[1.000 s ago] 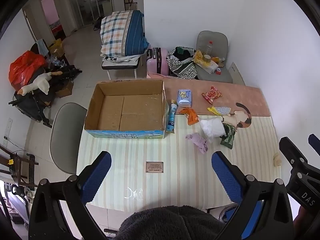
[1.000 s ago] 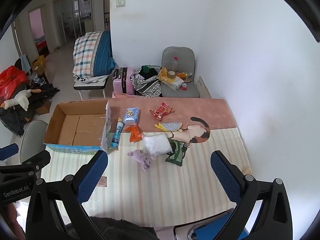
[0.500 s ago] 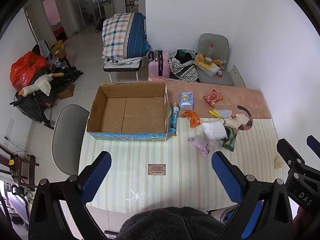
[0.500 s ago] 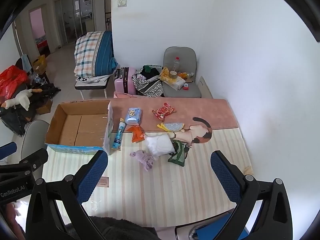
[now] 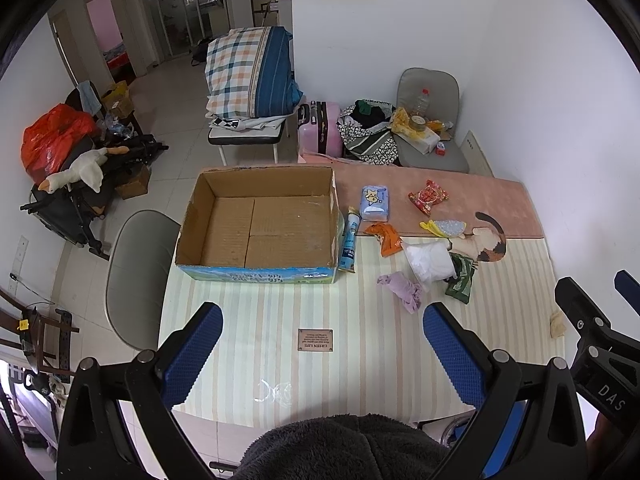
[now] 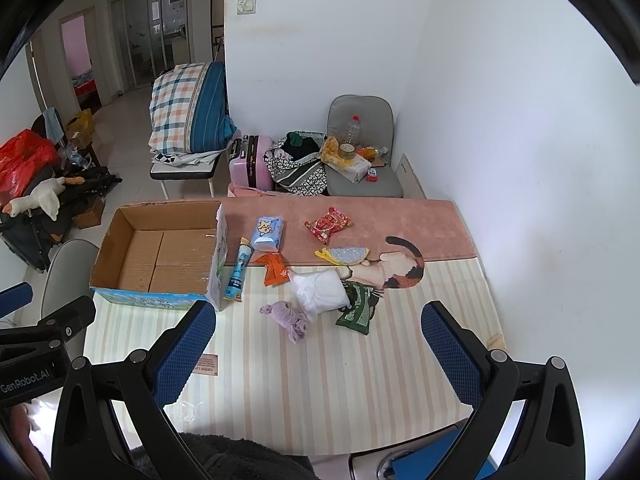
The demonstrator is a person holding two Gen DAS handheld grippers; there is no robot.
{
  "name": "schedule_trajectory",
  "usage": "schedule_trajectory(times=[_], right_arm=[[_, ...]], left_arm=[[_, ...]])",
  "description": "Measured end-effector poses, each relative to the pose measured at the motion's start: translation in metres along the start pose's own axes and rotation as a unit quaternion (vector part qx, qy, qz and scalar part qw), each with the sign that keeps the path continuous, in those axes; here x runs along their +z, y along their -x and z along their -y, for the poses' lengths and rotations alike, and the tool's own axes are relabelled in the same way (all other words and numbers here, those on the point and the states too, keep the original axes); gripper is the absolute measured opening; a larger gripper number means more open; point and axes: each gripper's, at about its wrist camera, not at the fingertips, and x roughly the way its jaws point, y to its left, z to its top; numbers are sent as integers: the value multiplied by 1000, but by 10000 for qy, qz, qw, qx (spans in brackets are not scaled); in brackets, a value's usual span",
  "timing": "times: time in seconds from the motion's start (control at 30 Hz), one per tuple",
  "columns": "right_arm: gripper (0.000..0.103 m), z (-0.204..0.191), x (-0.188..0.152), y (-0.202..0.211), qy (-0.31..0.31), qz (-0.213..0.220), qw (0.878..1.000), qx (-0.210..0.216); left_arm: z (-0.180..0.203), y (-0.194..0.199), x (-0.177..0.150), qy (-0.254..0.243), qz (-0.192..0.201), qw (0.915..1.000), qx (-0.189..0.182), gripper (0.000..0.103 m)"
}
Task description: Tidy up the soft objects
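Observation:
An empty cardboard box [image 5: 256, 224] [image 6: 160, 256] stands on the table's left. Right of it lie a blue tube [image 5: 349, 240], a blue tissue pack [image 5: 374, 202], an orange packet [image 5: 386, 238], a red snack bag [image 5: 428, 197], a white soft bag [image 5: 430, 261] [image 6: 322, 294], a purple cloth [image 5: 402, 290] [image 6: 288, 318] and a green pouch [image 5: 460, 278] [image 6: 356, 308]. My left gripper [image 5: 322, 350] and right gripper [image 6: 318, 352] are both open and empty, held high above the table's near edge.
The table has a striped cloth [image 5: 360, 360] with a small brown label [image 5: 315, 340]. A grey chair [image 5: 136, 272] stands at the left, another with clutter [image 5: 428, 136] behind. A pink suitcase [image 5: 320, 128], a bedding bench and floor clutter lie beyond. White walls are at right.
Both grippers have drawn back and up a little, so the table and items look slightly farther. Nothing on the table has moved.

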Motion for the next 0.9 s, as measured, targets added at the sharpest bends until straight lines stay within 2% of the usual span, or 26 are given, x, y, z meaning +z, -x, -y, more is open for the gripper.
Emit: schedule_trajectory(times=[0.9], right_arm=[[103, 4, 5, 8, -29, 61, 10000, -46]], left_arm=[[14, -1, -1, -67, 28, 10000, -20, 103]])
